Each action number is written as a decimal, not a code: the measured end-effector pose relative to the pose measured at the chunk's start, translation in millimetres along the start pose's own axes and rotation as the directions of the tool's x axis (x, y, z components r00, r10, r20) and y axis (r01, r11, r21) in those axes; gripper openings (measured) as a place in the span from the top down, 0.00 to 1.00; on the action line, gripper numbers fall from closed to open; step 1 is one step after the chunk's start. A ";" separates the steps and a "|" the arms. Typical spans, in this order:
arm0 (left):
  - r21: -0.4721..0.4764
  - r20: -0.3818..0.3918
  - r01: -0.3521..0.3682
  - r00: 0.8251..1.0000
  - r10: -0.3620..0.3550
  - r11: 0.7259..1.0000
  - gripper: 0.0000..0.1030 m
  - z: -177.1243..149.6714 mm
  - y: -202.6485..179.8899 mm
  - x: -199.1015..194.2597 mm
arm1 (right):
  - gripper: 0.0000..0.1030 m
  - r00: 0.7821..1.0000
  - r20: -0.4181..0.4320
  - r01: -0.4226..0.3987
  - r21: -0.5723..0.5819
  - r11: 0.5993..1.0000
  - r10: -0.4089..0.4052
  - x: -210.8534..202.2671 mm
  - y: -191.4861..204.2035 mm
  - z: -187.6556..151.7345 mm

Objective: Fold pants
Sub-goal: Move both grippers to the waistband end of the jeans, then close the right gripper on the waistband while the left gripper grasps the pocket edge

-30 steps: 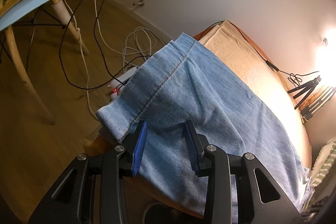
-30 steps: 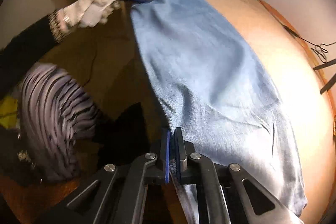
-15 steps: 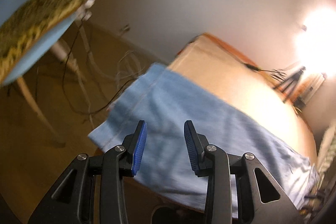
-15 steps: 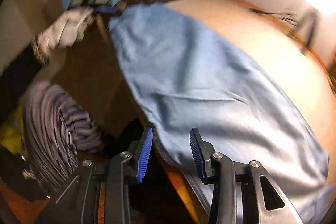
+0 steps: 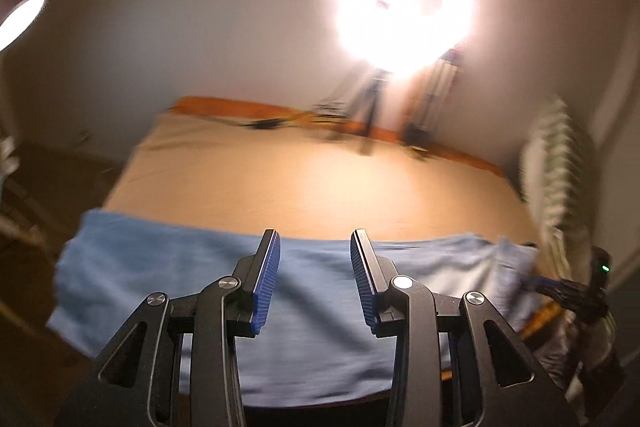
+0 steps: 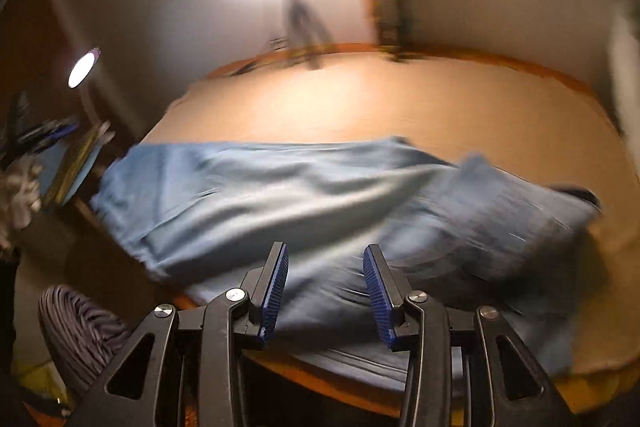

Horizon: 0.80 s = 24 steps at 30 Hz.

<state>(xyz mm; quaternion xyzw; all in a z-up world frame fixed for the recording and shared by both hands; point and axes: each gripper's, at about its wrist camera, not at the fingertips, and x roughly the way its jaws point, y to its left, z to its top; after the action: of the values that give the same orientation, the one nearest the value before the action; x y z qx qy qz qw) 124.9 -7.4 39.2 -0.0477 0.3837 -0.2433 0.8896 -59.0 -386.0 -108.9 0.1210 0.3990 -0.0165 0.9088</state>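
The pants (image 6: 320, 211) lie flat along the near edge of the bed (image 6: 400, 99). Left tool (image 5: 315, 283): fingers spread, nothing between them. Right tool (image 6: 325, 291): fingers spread, nothing gripped. No legible writing.

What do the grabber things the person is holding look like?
Both look the same. The left gripper has two shiny black arms with triangle-shaped holes and round silver screws, and its fingers end in bright blue ribbed pads. The right gripper has the same black arms, silver screws and blue ribbed fingers. No cables or writing show on them.
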 end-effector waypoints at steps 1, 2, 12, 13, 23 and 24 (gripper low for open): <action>0.019 -0.006 0.020 1.000 -0.020 1.000 0.66 3.4 -13.0 3.7 | 0.60 1.000 0.013 0.025 0.023 0.999 -0.026 -5.6 -11.4 -1.7; 0.043 -0.016 0.048 0.999 -0.047 0.998 0.66 6.7 -29.4 9.2 | 0.60 0.999 0.023 0.045 0.044 0.998 -0.046 -10.9 -20.7 -3.1; 0.158 -0.195 0.309 0.941 -0.277 0.938 0.66 23.0 -165.1 84.2 | 0.58 0.990 0.072 0.102 0.215 0.971 -0.119 -51.3 -97.9 -24.6; 0.172 -0.219 0.326 0.933 -0.287 0.929 0.66 21.7 -178.5 93.4 | 0.56 0.989 0.077 0.102 0.226 0.969 -0.122 -54.6 -102.1 -25.7; 0.217 -0.428 0.439 0.845 -0.319 0.872 0.66 -29.1 -272.4 172.9 | 0.49 0.989 0.042 0.123 0.321 0.939 -0.144 -62.7 -154.1 -48.1; 0.216 -0.446 0.444 0.837 -0.317 0.870 0.66 -37.3 -276.4 180.0 | 0.49 0.990 0.025 0.125 0.337 0.933 -0.141 -60.3 -160.7 -51.7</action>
<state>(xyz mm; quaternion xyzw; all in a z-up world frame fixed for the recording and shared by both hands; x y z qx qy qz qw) 94.7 -330.5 -30.7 0.0670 0.4947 -0.4790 0.7221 -157.7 -533.9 -131.9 0.2456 0.3752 -0.1483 0.8814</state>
